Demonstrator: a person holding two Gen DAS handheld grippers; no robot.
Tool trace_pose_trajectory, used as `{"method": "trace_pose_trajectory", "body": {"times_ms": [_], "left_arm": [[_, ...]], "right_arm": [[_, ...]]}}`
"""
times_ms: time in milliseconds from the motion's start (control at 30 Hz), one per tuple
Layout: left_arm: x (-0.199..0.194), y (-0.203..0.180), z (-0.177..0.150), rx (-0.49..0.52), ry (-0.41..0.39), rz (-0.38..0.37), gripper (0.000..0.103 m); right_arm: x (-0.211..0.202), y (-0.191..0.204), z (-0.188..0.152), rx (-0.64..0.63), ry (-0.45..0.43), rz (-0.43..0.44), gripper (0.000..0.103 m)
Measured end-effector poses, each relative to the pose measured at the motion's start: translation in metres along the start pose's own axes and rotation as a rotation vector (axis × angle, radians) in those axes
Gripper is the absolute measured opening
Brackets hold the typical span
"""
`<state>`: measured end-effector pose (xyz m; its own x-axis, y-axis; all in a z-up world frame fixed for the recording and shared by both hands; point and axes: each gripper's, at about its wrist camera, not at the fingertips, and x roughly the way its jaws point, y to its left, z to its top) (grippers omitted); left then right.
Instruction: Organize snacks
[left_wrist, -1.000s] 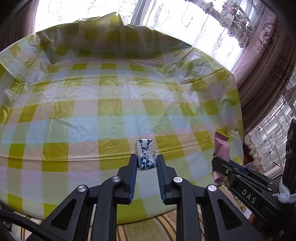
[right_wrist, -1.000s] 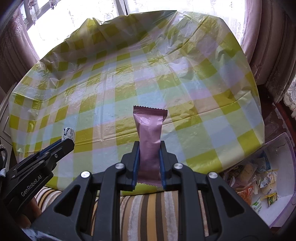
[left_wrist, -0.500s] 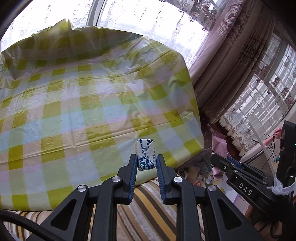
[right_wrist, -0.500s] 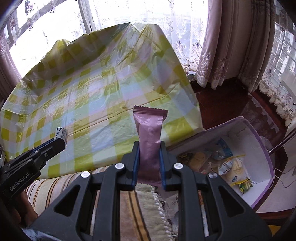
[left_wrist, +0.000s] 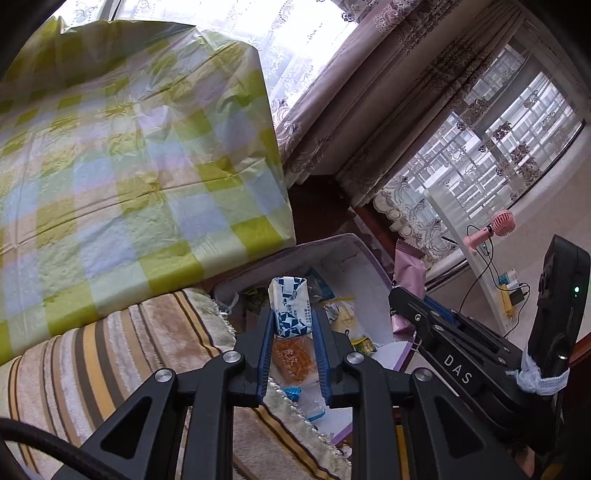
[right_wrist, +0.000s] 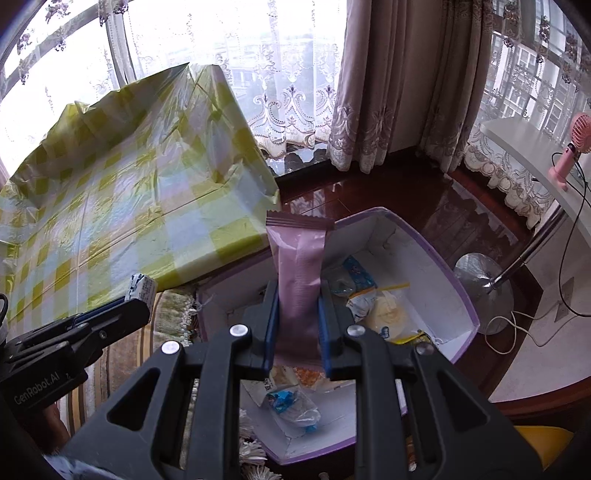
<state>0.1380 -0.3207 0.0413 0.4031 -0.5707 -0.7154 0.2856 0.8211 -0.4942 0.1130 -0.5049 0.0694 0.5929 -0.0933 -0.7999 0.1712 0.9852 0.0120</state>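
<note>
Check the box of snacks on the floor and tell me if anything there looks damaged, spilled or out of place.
Nothing stands out. The purple-rimmed box holds a loose jumble of wrapped snacks, none visibly torn or spilled outside it. The right gripper holds a pink bar above the box, and the left gripper holds a blue-and-white packet, both intact.

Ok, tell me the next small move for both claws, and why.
Probably lower both a little, then open: the right claw grips the pink bar and the left claw the blue-white packet, both above the open snack box.
</note>
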Motion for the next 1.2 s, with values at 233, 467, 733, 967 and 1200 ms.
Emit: {"method": "trace_pose_trajectory", "body": {"times_ms": [233,467,733,967,1200], "left_arm": [[0.023,-0.02,-0.009,0.011,0.063,-0.022,0.022],[0.03,-0.013,-0.012,-0.035,0.09,-0.013,0.046],[0.016,-0.005,-0.034,-0.057,0.108,0.026,0.057],[0.025,-0.014,-0.034,-0.004,0.151,0.043,0.07],[0.031,-0.024,-0.036,0.048,0.179,0.048,0.085]], "right_arm": [[0.001,-0.033,-0.007,0.04,0.004,-0.08,0.024],[0.0,-0.049,-0.016,0.071,0.018,-0.106,0.06],[-0.01,-0.052,-0.026,0.092,0.02,-0.138,0.064],[-0.007,-0.05,-0.03,0.079,0.039,-0.144,0.065],[-0.007,-0.05,-0.029,0.077,0.04,-0.149,0.065]]}}
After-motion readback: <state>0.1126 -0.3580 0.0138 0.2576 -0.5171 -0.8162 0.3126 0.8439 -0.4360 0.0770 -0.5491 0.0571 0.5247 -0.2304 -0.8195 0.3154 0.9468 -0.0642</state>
